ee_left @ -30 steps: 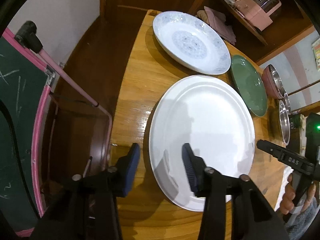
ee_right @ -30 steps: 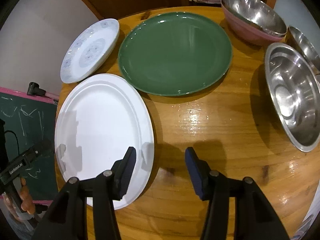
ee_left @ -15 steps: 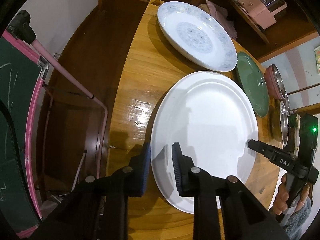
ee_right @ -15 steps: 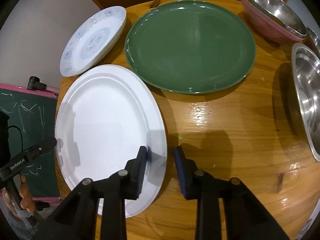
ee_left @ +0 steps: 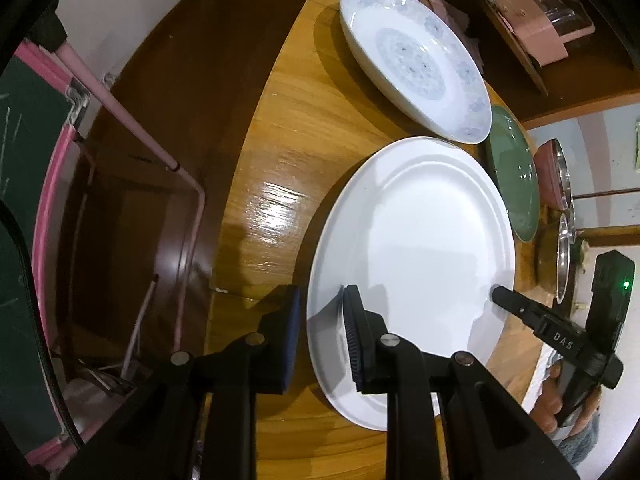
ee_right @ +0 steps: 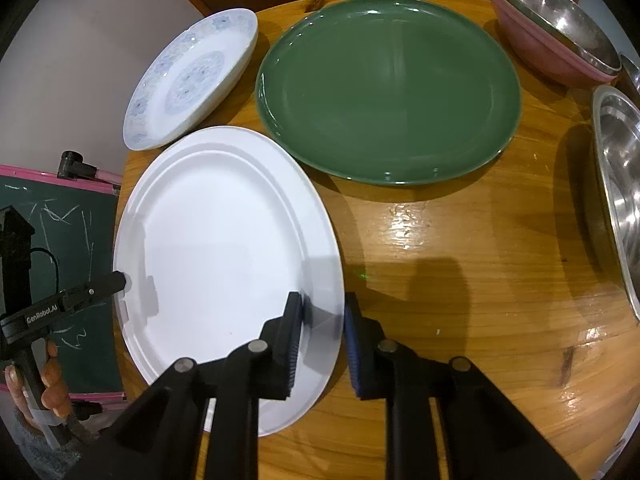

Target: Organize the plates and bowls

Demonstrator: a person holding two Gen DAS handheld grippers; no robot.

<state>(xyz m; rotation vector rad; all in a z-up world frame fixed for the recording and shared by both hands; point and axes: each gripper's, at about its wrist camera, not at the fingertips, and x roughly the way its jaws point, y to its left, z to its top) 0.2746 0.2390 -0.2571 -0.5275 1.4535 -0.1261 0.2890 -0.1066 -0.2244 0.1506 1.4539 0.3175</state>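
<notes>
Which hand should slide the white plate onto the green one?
Right, probably: the right gripper, jaws just closing on the white plate, grips the rim nearest the green plate.

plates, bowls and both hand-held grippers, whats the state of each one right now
white plate: flat on the table, rim between both grippers' jaws
left hand-held gripper: jaws straddling the plate's rim
right hand-held gripper: jaws just closing over the opposite rim
green plate: flat, empty, untouched
blue-patterned plate: empty, untouched
steel bowl: nested in the pink bowl
</notes>
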